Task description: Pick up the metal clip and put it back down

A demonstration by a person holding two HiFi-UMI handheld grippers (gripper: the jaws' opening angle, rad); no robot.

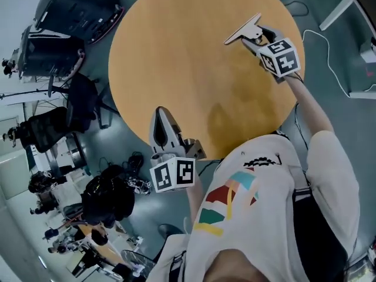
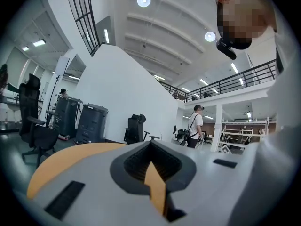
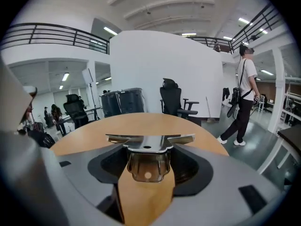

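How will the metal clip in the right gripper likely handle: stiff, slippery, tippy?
Probably stiff: the metal clip keeps its folded shape between the jaws of the right gripper. Likely slippery, as its polished surface mirrors the surroundings. Its flat wings spread wider than its body, so it may rock when set on the table.

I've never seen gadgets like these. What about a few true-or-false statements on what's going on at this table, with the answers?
1. The right gripper grips the metal clip between its jaws. True.
2. The table is square. False: it is round, with a wooden top.
3. The left gripper holds a second clip. False: its jaws are together with nothing between them.
4. The left gripper is at the table's edge near the person, well apart from the metal clip. True.
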